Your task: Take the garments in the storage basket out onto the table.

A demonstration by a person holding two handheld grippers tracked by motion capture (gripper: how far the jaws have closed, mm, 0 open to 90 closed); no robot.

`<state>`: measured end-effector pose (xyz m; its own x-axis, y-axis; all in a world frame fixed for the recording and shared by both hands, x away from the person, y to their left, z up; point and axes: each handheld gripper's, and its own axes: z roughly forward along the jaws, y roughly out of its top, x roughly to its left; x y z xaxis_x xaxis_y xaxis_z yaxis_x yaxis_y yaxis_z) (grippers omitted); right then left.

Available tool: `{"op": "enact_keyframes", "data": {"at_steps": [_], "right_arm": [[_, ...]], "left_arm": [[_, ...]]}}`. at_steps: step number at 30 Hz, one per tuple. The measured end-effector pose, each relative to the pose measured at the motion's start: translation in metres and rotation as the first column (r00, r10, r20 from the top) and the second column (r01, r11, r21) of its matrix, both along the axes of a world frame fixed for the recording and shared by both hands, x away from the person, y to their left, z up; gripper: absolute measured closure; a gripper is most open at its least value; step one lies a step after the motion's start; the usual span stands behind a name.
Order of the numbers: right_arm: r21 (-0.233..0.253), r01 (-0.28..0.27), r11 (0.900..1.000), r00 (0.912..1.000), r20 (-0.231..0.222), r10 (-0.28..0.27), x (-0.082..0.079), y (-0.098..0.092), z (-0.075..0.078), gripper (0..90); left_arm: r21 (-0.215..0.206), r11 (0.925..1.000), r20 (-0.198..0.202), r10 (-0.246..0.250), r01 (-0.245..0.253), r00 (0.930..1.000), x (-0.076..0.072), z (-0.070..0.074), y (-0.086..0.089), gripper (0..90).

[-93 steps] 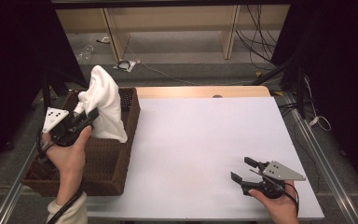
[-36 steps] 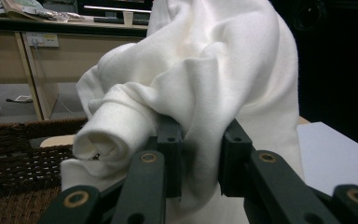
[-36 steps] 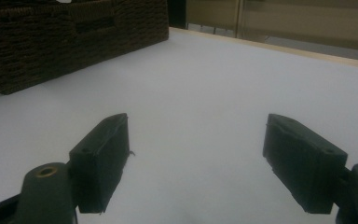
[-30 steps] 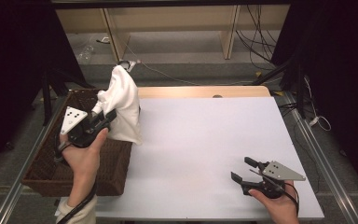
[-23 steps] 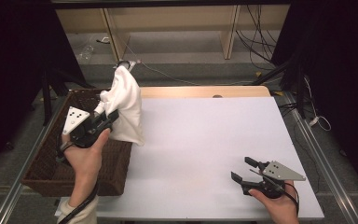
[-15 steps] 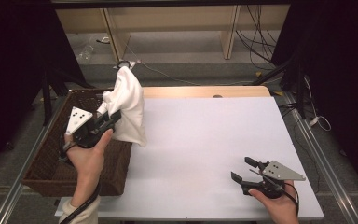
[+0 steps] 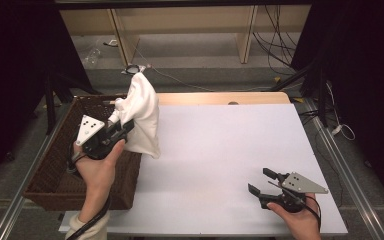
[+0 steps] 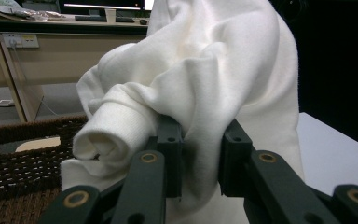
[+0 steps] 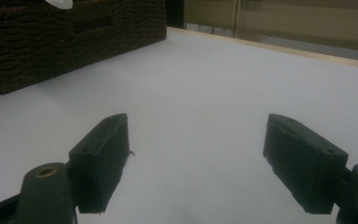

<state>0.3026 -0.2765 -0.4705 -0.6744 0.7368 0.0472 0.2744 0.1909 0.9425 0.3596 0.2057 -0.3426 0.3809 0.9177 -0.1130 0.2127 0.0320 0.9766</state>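
The left gripper point(image 7: 122, 129), jaws clamped on the bunched white knit cloth point(image 7: 141, 112), holds it hanging long-axis down beside the brown wicker basket point(image 7: 55, 165); the right gripper point(image 7: 262, 182), jaws apart, rests well away.

Light falls from above onto the table point(image 7: 220, 150), whose white top is evenly bright and free of glare in the high view, while everything to either side of it sinks into near black. The white cloth point(image 7: 141, 112) casts only a faint, soft shadow on the table just beside the basket point(image 7: 55, 170). In both gripper views the picture is dimmer and soft, with the tongs at the bottom edge slightly blurred and the background beyond the table out of focus.
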Motion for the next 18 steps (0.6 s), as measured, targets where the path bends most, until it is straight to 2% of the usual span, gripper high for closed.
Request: {"op": "enact_keyframes", "data": {"at_steps": [18], "right_arm": [[-0.001, -0.005, 1.000, 1.0000, 0.005, 0.005, 0.0005, 0.0002, -0.0005, 23.3]], "left_arm": [[0.016, 0.9993, 0.004, -0.033, 0.033, 0.9994, -0.0015, 0.0002, -0.0104, 73.7]]}}
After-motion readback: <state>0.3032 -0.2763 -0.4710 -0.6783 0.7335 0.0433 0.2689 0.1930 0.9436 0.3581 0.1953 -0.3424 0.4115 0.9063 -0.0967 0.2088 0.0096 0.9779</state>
